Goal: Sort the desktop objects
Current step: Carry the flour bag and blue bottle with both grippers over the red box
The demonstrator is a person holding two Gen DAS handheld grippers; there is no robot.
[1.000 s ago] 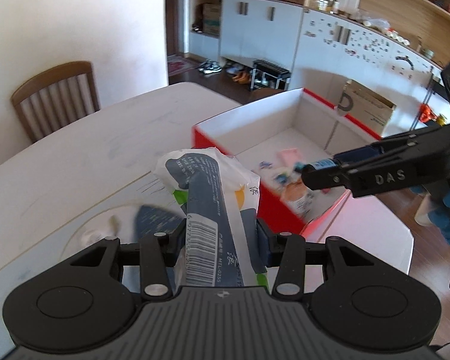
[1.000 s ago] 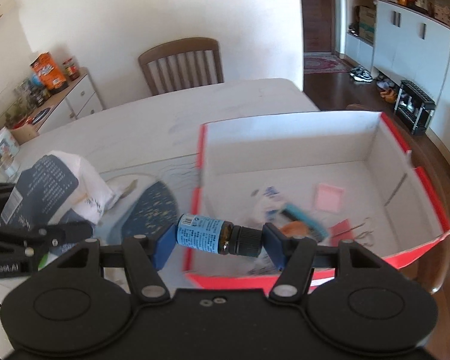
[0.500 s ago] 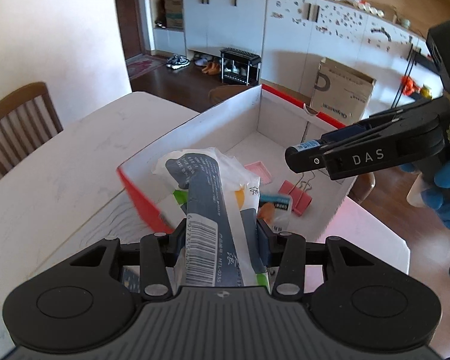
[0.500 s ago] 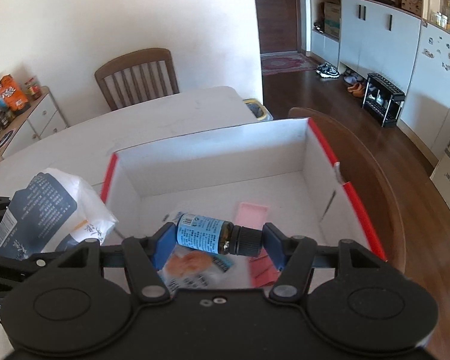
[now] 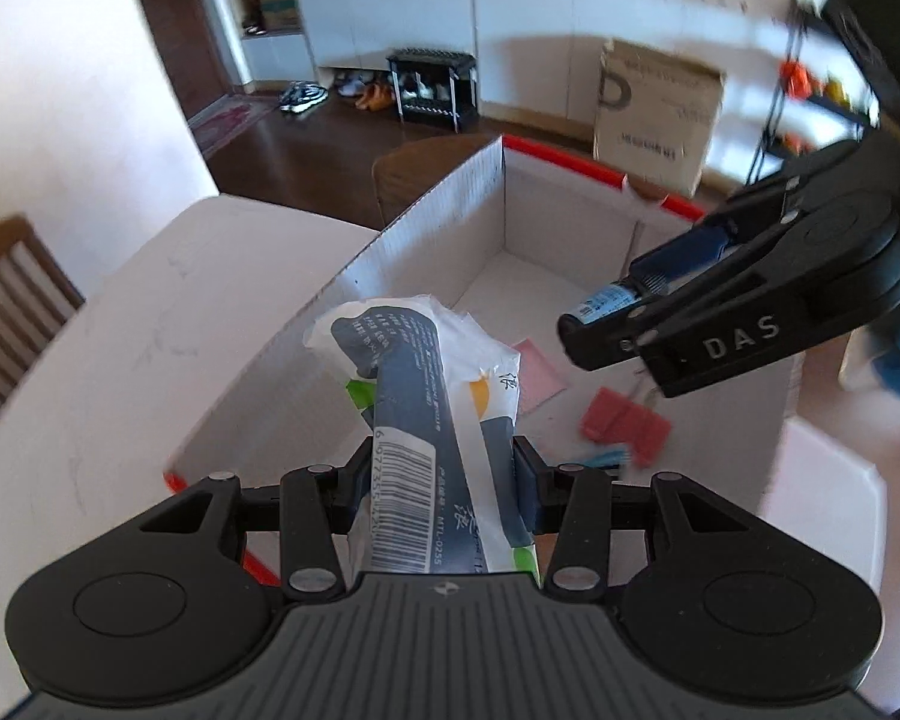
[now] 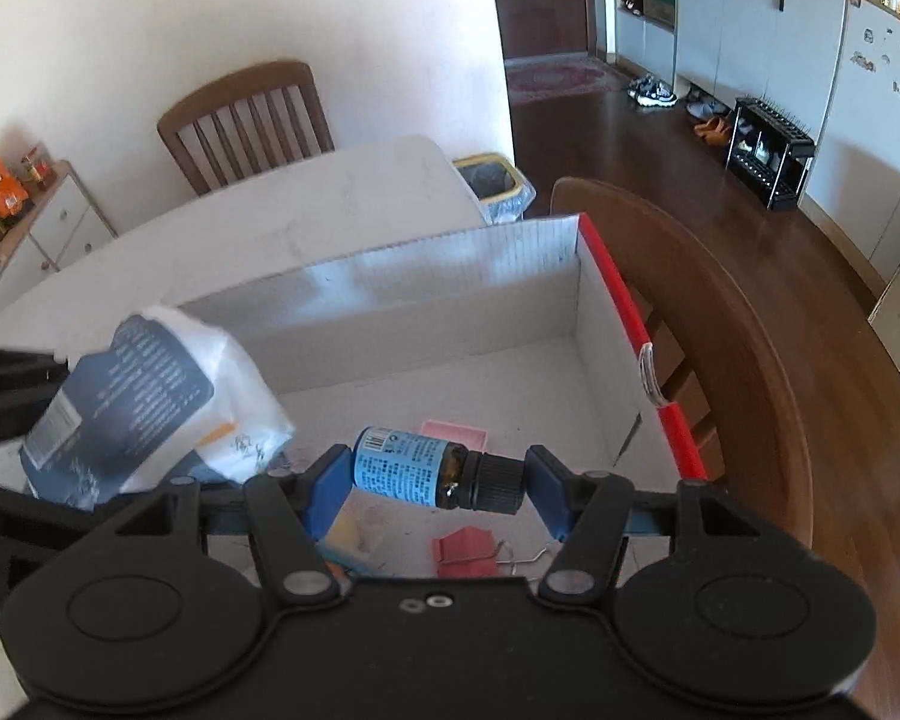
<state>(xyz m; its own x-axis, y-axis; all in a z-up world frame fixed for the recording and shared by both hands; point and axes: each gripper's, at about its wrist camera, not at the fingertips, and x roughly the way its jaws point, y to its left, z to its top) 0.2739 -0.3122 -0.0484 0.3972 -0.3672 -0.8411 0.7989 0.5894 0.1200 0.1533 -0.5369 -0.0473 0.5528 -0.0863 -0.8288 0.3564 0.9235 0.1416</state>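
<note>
Where the white surface [image 6: 342,204] runs toward the wall, a wooden chair [image 6: 246,114] is pushed up against its far edge, and a second, darker chair [image 6: 744,324] curves round beside the box. Dark wood floor stretches off to white cupboards [image 6: 750,12], with shoes and a black rack [image 6: 768,144] below them, a lined bin [image 6: 492,186] at the surface's corner and a brown carton [image 5: 654,114] standing on the floor.

On the surface sits an open cardboard box [image 6: 450,306], white inside with a red rim. On its bottom lie a pink pad [image 5: 537,375], a red binder clip [image 6: 468,549] and some smaller bits I can't make out.

The left tool [image 5: 441,474] is clamped narrowly on a white and dark-blue packet [image 5: 426,396] (barcode facing the camera), which hangs over the box's near left part. The right tool [image 6: 435,477] grips a small brown bottle [image 6: 432,474] with a blue label end to end, base against one pad and black cap against the other, lying crosswise above the box's floor.

Compared with a second ago, both tools have travelled from over the open surface to above the box, and the patterned mat that lay under them is no longer in sight; neither grip has changed.
</note>
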